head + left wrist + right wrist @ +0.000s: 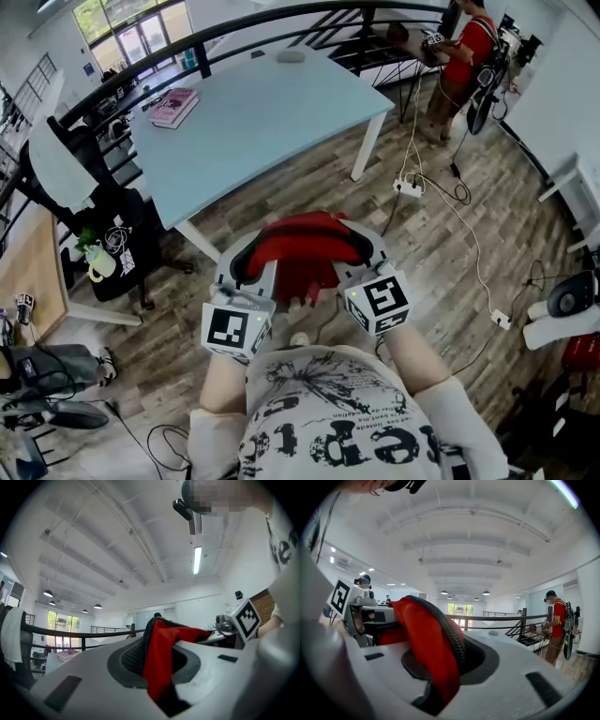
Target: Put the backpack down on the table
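Note:
A red backpack [305,248] hangs in front of my chest, above the wooden floor, just short of the near corner of the light blue table [272,112]. My left gripper [248,267] is shut on its left side; in the left gripper view red fabric and a black ribbed edge [161,658] run between the jaws. My right gripper [367,261] is shut on the right side, and red fabric with the same black edging [426,644] fills its jaws. The bag's lower part is hidden behind the grippers.
A pink book [174,107] and a small white object [291,56] lie on the table. A black chair [117,234] stands at its left. A power strip and cables [408,186] trail over the floor at right. A person in a red shirt [464,47] stands by the railing.

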The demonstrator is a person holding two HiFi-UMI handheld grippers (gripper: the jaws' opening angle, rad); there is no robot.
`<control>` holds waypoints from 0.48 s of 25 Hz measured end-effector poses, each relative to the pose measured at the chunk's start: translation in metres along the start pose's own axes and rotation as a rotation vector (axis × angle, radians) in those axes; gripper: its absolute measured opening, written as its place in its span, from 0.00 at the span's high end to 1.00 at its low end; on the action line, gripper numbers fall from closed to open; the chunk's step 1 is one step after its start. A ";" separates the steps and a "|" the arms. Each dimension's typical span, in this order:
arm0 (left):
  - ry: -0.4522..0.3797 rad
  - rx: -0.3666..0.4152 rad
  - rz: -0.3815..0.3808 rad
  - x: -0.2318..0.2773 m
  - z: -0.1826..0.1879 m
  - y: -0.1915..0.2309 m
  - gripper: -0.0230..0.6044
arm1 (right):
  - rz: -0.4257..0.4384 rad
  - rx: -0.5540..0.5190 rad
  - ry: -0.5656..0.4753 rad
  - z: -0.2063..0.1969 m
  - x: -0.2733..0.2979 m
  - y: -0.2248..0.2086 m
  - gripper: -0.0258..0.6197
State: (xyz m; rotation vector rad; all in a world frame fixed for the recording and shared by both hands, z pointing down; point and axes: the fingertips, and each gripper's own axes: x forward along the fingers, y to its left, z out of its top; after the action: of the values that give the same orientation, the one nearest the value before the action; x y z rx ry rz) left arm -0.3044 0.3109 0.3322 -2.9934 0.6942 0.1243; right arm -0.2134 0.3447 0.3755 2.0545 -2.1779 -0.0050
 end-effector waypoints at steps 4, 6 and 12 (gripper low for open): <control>-0.002 0.013 -0.016 0.007 -0.003 0.017 0.88 | 0.000 0.008 -0.010 0.000 0.020 0.000 0.83; -0.005 0.020 -0.018 0.014 -0.004 0.029 0.88 | 0.002 0.015 -0.008 0.000 0.034 -0.001 0.83; 0.017 0.028 0.001 0.043 -0.007 0.067 0.88 | 0.036 0.034 0.001 0.006 0.082 -0.015 0.83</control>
State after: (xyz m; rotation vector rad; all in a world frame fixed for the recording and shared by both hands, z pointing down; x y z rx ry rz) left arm -0.2949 0.2319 0.3318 -2.9706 0.6925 0.0881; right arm -0.2034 0.2620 0.3762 2.0323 -2.2287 0.0377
